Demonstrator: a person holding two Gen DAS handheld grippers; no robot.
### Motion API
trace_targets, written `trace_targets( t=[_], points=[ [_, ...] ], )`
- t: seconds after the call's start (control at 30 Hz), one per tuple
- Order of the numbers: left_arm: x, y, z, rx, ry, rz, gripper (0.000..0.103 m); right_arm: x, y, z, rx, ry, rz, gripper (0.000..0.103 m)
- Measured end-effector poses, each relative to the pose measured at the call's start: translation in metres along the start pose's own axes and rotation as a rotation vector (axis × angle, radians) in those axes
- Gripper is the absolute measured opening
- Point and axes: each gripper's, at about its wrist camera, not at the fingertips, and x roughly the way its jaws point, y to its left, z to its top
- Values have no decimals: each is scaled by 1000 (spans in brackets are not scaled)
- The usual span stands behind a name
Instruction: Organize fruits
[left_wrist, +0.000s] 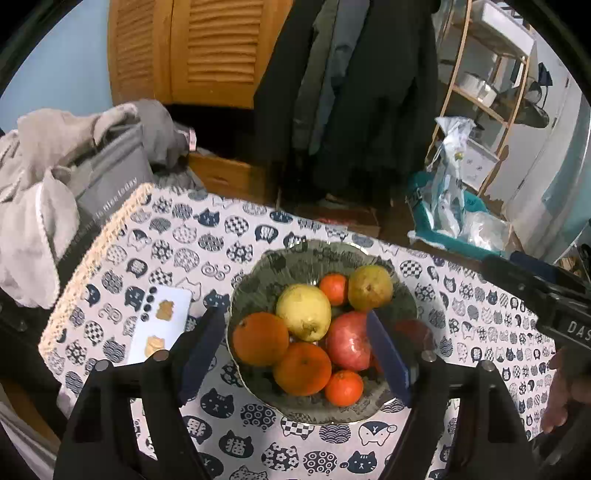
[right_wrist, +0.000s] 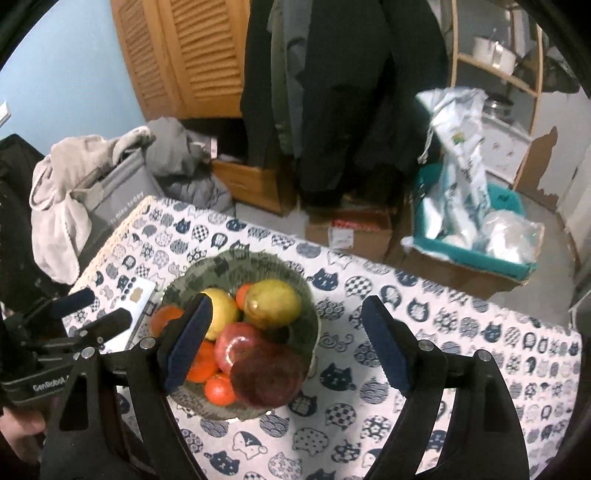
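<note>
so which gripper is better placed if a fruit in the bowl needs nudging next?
Left, probably. The left gripper is open and empty with the bowl framed between its fingers. The right gripper is also open and empty, but the bowl sits toward its left finger, with tablecloth ahead.

The left gripper (right_wrist: 92, 314) body reads "GenRobot"; the right gripper (left_wrist: 532, 284) shows "DAS"; the grey bag (right_wrist: 122, 199) says "nice today".
</note>
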Motion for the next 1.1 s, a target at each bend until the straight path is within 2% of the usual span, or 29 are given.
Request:
trace_targets(
  t=[0.1,0.2,0.47,0.83,1.1],
  points=[
    [-16,-1,3,-1,-35,0,80,-21,-1,1,-6,-30,-16,83],
    [-32,-6,6,7,-72,-6,85,-41,-1,2,-13,-61,-28,83],
    [-77,-26,13,74,-173,8,89,-90,-6,3,-23,-158,-78,84],
    [-136,-47,20,112,-338,-16,102,-151,-21,-4,-5,-288,-97,84],
    [-163,-60,22,136,-401,-14,102,-184,-26,-14,-3,-368,-142,85]
  ],
)
